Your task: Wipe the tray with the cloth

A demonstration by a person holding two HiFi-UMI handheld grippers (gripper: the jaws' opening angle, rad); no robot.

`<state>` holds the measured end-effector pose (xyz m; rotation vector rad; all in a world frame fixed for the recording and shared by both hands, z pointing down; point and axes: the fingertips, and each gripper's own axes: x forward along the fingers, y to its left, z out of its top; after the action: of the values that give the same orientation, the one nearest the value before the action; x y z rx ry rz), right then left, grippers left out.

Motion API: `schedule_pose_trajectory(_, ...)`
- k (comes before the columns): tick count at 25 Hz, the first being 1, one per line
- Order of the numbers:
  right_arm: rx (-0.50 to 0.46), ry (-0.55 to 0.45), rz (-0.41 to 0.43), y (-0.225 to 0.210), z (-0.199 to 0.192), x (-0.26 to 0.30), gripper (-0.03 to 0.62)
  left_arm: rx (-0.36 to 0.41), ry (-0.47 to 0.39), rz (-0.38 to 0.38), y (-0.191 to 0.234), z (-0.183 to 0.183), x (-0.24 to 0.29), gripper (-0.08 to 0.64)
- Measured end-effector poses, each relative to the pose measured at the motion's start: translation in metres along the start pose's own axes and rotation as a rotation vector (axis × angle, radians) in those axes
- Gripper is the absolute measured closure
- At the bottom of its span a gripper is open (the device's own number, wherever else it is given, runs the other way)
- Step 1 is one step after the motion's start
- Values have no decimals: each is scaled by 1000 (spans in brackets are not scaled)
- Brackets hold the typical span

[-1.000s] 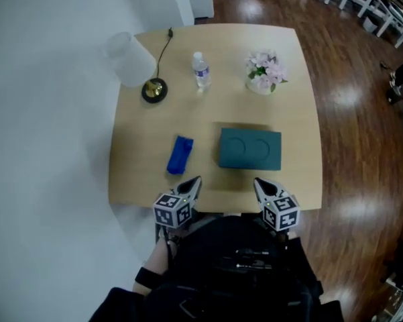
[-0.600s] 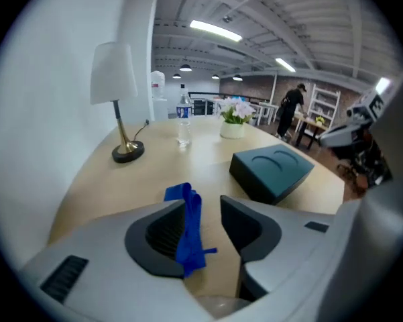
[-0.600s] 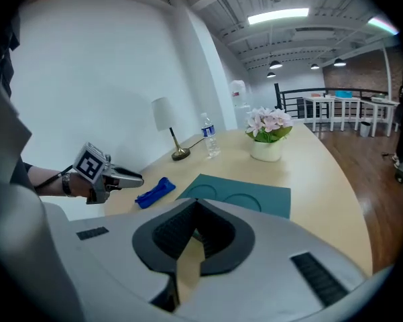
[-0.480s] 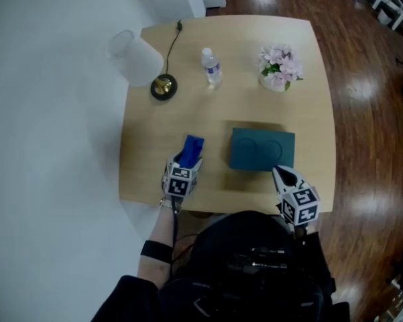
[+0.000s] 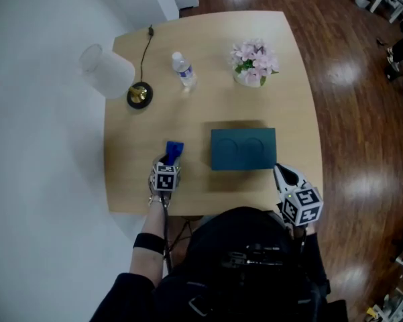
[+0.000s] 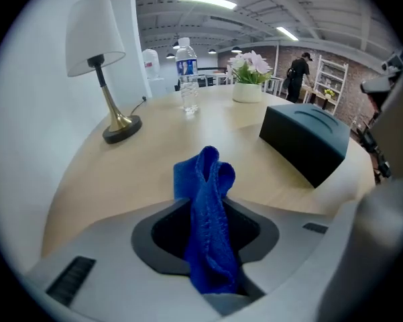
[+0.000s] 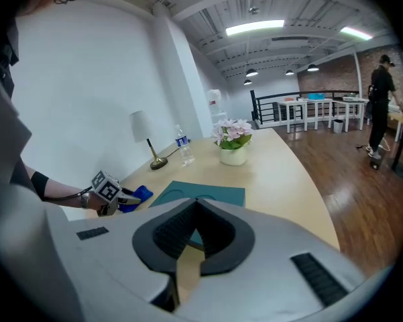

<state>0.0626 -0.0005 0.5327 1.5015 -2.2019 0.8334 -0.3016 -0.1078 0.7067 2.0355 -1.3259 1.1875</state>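
Observation:
A dark teal tray lies flat on the wooden table, near its front edge. To its left lies a crumpled blue cloth. My left gripper points down onto the cloth's near end. In the left gripper view the cloth stands bunched up between the jaws, which have just been closing and now pinch it; the tray sits to the right. My right gripper hovers shut at the table's front edge, by the tray's near right corner. Its closed tips point toward the tray.
At the back of the table stand a brass-footed lamp with a white shade, a water bottle and a pot of pink flowers. Wood floor surrounds the table on the right. A person stands far off.
My left gripper went forward and down from the table's front edge onto the cloth, which now sits between its jaws. My right gripper shifted a little to the right.

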Motion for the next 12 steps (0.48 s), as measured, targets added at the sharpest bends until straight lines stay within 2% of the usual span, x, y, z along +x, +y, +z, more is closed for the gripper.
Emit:
schedule_pose_trajectory(5, 19, 1, -7, -7, -4, -1, 583, -63, -43, -19, 0, 6, 0, 474)
schedule_pose_trajectory(12, 15, -9, 19, -5, -2, 4, 583, -122, -106, -54, -10, 19, -27, 483)
